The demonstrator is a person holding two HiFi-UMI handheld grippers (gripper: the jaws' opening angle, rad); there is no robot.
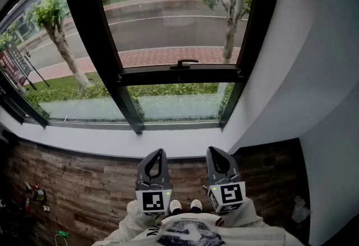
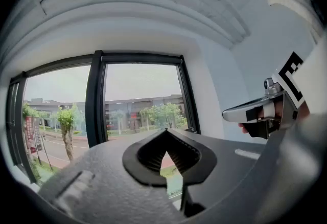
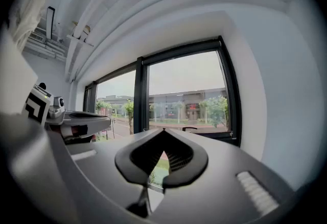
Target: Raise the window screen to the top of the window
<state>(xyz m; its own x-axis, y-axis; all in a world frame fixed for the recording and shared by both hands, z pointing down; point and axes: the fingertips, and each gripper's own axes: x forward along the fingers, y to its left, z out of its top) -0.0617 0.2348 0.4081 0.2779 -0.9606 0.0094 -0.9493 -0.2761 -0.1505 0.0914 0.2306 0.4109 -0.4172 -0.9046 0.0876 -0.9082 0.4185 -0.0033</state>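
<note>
The black-framed window [image 1: 168,26] fills the top of the head view. A black crossbar [image 1: 151,76] with a small handle [image 1: 184,63] runs across its right pane about halfway up. My left gripper [image 1: 158,153] and right gripper [image 1: 215,151] are held side by side low in the view, well short of the window and pointing level at it. Both are shut with nothing between their jaws. The left gripper view shows its closed jaws [image 2: 166,135] before the window [image 2: 138,100], with the right gripper [image 2: 260,110] alongside. In the right gripper view the handle [image 3: 190,128] lies just past the closed tips [image 3: 163,135].
A white sill [image 1: 112,141] runs under the window and a white wall [image 1: 303,59] stands close on the right. The floor is dark wood [image 1: 84,188], with small items [image 1: 33,194] at the left and a crumpled bag [image 1: 300,209] in the right corner.
</note>
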